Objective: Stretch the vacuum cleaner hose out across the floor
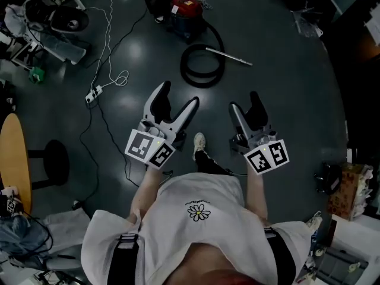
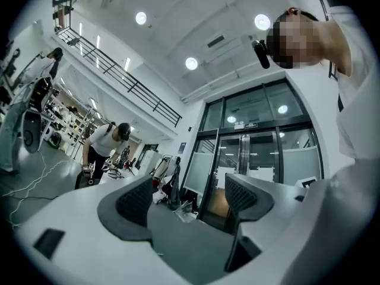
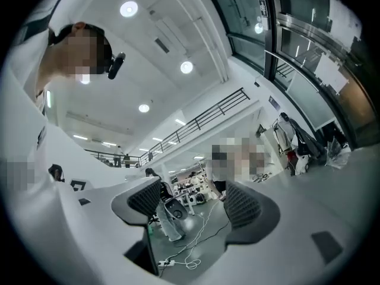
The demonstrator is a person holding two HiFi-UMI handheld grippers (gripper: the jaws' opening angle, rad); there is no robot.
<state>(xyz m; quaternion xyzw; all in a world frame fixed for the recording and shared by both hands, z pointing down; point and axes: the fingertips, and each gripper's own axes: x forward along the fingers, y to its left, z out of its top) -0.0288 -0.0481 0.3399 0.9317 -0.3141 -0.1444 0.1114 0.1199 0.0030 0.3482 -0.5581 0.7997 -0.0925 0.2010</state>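
Left tool (image 1: 180, 94), right tool (image 1: 244, 100) agape; hose (image 1: 184, 69) coiled; vacuum (image 1: 185, 9) lettering perhaps unreadable.

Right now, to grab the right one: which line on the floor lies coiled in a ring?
The thick black vacuum hose by the red canister vacuum cleaner; the thin white cord trails to a white power strip.

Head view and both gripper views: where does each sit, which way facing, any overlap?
Head view: on the head, steeply down at the floor; torso, arms, left gripper, right gripper, coiled hose ahead.
Left gripper view: on that gripper, slightly upward at glass doors; open jaws, person's shoulder at right.
Right gripper view: on that gripper, slightly upward into the hall; open jaws.
Shared: power strip, head and right gripper views.
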